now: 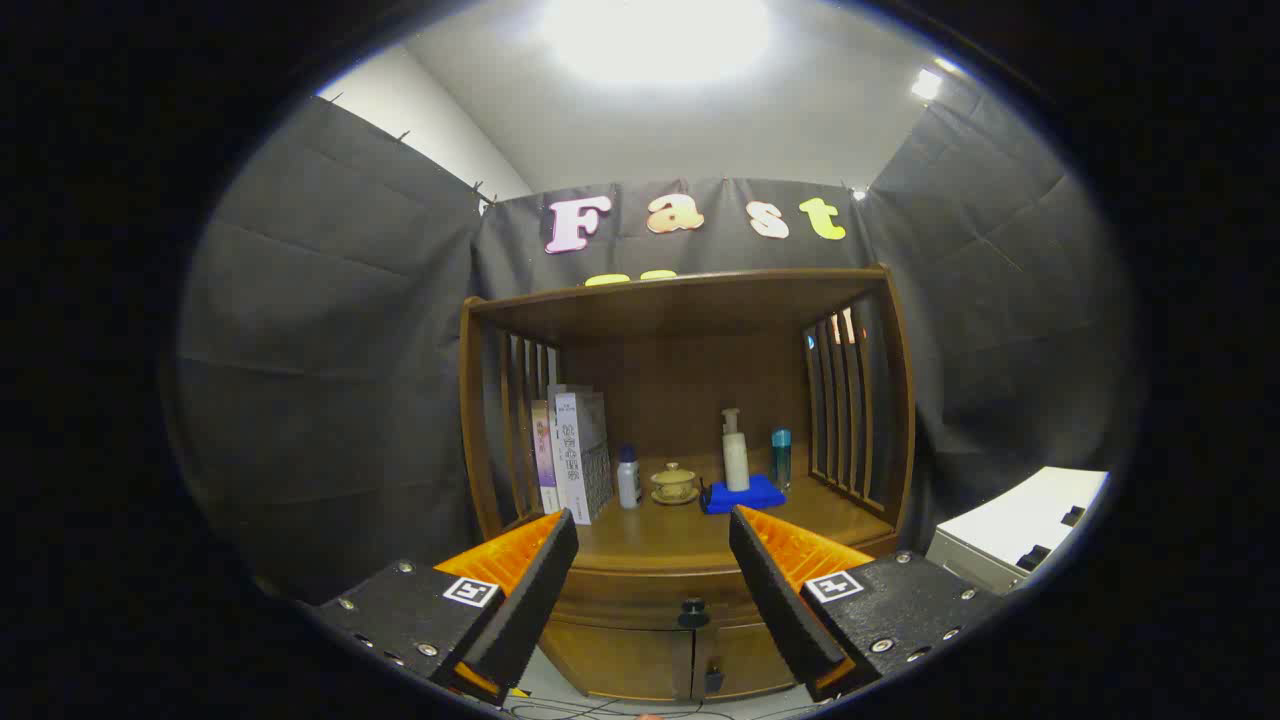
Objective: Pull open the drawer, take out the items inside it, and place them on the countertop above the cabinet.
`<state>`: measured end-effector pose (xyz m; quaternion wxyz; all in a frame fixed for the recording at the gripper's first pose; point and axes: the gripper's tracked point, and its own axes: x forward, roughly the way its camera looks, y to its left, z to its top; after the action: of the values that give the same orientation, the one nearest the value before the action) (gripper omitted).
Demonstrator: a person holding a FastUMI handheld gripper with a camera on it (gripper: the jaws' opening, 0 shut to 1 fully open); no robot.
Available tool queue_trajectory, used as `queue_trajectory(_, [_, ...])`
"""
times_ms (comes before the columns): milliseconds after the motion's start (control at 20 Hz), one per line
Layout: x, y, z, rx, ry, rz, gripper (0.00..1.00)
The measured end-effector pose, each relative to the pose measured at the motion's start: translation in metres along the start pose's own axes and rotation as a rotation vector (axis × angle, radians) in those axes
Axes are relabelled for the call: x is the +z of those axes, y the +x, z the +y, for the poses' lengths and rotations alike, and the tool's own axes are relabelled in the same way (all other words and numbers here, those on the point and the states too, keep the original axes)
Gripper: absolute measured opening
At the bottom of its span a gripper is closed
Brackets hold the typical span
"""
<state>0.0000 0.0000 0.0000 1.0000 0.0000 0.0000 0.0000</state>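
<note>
With the gripper (652, 575) wide open and empty, centre it on the drawer knob (693, 610) just below the tabletop's (650, 545) front edge, close squarely, then pull straight back.

A brown wooden cabinet (640, 560) carries a dark drawer knob (693, 612), a blue cloth (745, 496), a cream pump bottle (735, 452), a teal bottle (781, 456) and white-spined books (572, 455).

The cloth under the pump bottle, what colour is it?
Blue cloth, seen in the gripper view.
</note>
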Motion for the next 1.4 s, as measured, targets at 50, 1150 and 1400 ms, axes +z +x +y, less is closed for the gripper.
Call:
queue_trajectory(50, [0.002, -0.001, -0.003, -0.009, -0.005, -0.009, 0.95])
queue_trajectory(1150, [-0.031, 0.004, -0.017, -0.069, -0.132, 0.093, 0.96])
queue_trajectory(1400, [-0.056, 0.016, -0.03, -0.08, -0.07, 0.135, 0.96])
